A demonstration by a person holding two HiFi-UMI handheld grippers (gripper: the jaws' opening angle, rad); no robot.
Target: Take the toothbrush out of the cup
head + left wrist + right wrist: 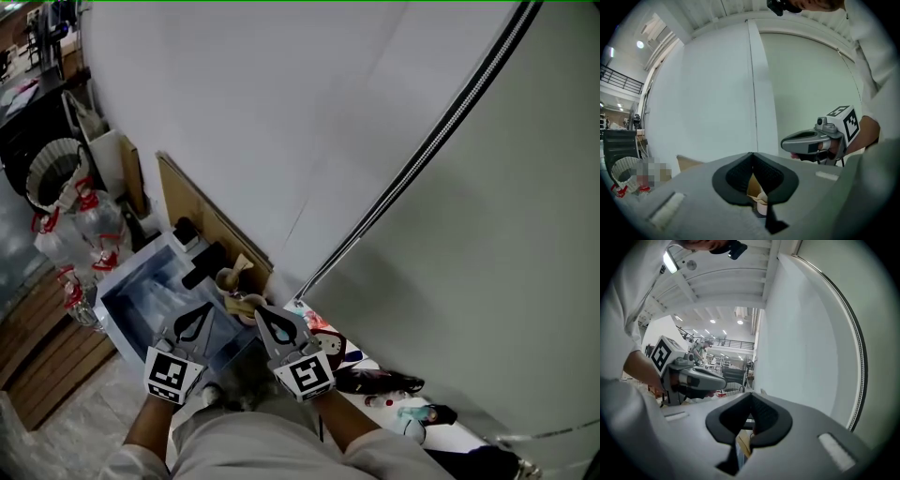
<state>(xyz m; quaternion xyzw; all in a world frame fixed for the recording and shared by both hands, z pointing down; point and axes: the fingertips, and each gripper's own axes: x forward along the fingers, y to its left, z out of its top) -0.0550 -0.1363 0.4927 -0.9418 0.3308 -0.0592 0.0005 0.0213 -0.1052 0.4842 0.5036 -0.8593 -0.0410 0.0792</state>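
We hold the left tool (pixel 202 315) and the right tool (pixel 266 317) side by side, each with its jaws pressed together on nothing, both aimed towards the white wall (pixel 281 112). Just past their tips a pale cup (pixel 228 279) stands by the far edge of a blue-and-white tray (pixel 141 291). A tan piece (pixel 242 266) sticks out of it, and whether that is the toothbrush we cannot tell

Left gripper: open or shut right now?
Shut. The left gripper shows its jaws meeting at the tips in its own view, nothing clamped between them.
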